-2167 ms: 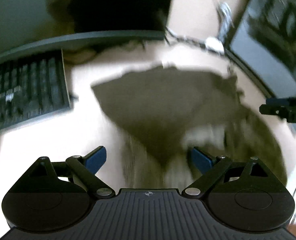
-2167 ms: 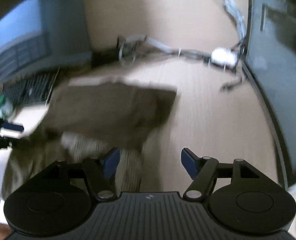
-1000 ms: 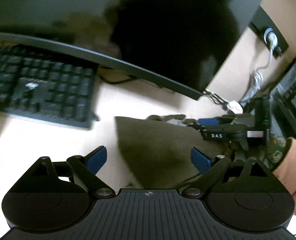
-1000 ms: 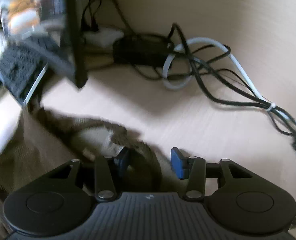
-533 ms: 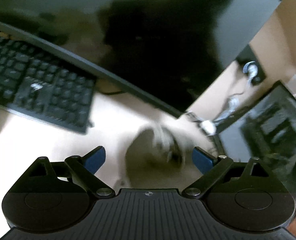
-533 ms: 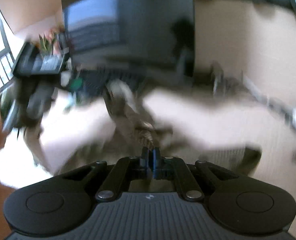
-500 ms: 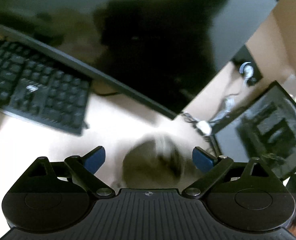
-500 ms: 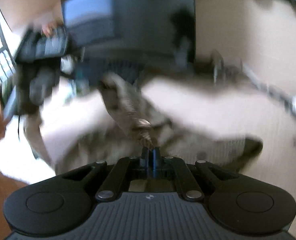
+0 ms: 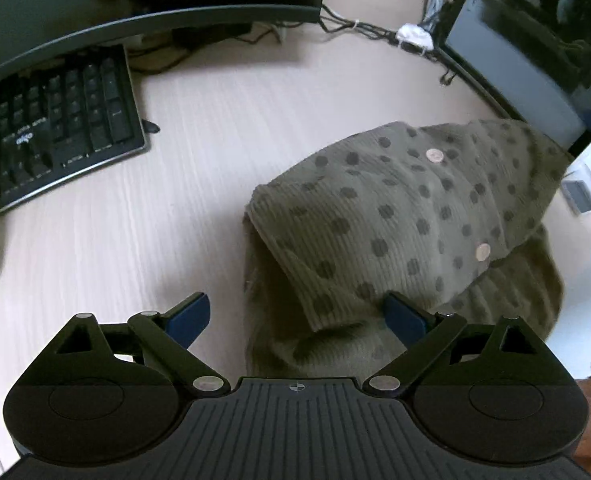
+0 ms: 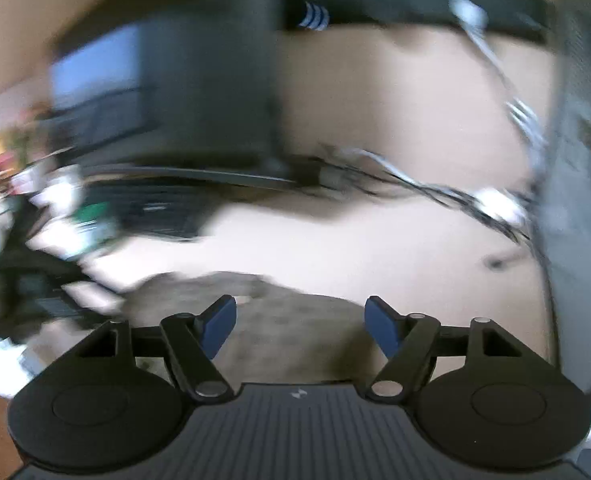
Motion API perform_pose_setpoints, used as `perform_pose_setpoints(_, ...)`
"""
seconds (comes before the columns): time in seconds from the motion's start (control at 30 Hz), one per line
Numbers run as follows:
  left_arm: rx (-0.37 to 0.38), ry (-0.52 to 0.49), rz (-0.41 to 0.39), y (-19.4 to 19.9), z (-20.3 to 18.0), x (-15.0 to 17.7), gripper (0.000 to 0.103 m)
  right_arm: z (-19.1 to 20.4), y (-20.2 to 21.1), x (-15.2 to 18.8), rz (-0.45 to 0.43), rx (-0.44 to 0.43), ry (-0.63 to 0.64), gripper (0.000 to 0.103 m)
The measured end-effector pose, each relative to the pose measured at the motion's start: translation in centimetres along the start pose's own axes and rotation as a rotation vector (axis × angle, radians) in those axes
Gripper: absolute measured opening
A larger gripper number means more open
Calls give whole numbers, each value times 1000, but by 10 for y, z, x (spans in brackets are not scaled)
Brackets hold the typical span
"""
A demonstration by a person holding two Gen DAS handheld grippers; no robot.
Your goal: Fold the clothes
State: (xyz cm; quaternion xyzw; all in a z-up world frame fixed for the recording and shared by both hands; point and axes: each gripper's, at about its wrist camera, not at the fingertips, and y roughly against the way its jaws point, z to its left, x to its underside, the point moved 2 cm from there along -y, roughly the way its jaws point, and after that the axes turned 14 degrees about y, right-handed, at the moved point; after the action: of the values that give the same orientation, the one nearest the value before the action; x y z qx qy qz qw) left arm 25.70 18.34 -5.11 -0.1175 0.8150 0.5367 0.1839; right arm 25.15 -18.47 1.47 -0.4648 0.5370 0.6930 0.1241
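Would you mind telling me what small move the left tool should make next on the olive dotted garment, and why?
Probably ease the left tool forward and close on the garment's folded edge: its jaws stand open around that edge, while the right tool is opening, gripping nothing.

Black keyboard [image 9: 55, 128] on wooden desk [image 9: 215, 152]; monitor [image 9: 535, 40], cables [image 9: 375, 30].

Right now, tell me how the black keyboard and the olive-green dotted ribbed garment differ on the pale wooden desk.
The black keyboard is rigid and lies flat; the olive-green dotted ribbed garment is soft and bunched, one layer folded over another. The keyboard sits far left, by the monitor; the garment lies right of centre, just ahead of the left gripper. Both rest on the pale wooden desk.
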Motion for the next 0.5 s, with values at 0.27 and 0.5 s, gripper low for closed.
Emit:
perform_pose_setpoints(0.27, 259, 361, 25, -20, 29, -28, 89, -6, -66, 47, 167, -83, -173, 27)
perform_pose_setpoints(0.5, 233, 427, 6, -38, 34, -44, 46, -27, -94, 41, 142, -122, -294, 17)
